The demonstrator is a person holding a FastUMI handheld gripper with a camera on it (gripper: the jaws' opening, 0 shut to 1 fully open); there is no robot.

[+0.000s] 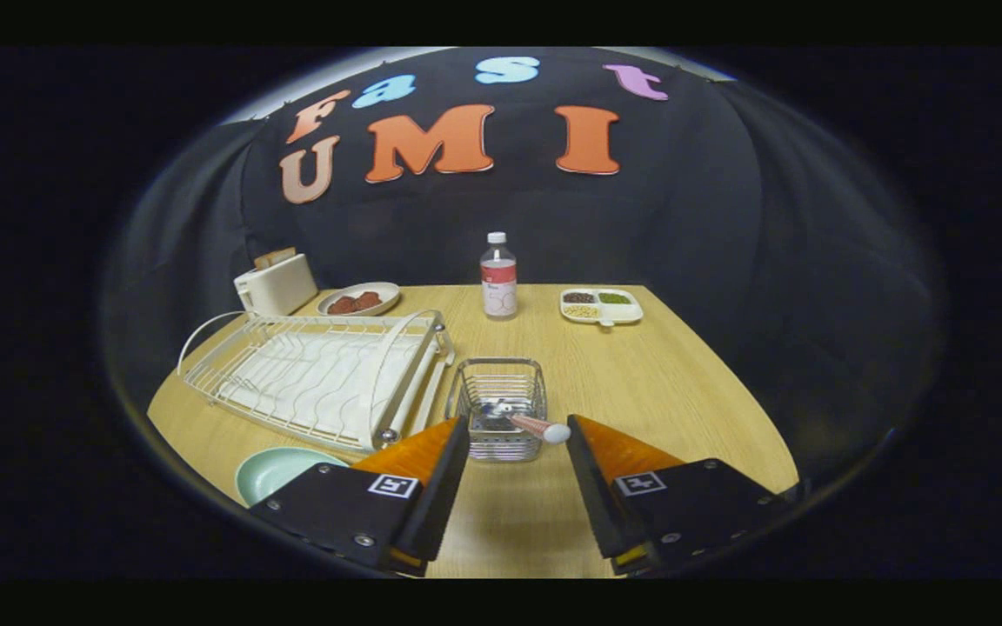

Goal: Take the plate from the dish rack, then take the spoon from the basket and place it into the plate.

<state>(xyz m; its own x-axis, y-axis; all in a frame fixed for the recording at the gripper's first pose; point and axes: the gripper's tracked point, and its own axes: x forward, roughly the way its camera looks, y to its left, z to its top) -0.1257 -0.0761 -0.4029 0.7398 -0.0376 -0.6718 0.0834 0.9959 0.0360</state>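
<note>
Plate out of the rack, spoon yet to fetch.

My claw [517, 435] hovers with fingers apart, gripping nothing. The green plate [279, 470] lies on the desk [684, 409], near left, beside the bare dish rack [318, 378], so I judge step one done. The spoon [538, 426] sits in the wire basket [498, 407] just ahead, handle poking out over the rim toward my right finger. Grasping it and placing it remain.

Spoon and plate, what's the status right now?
Gripper open, empty. Spoon in basket, just ahead of fingers. Plate on table beside dish rack. Nothing in the way.
</note>
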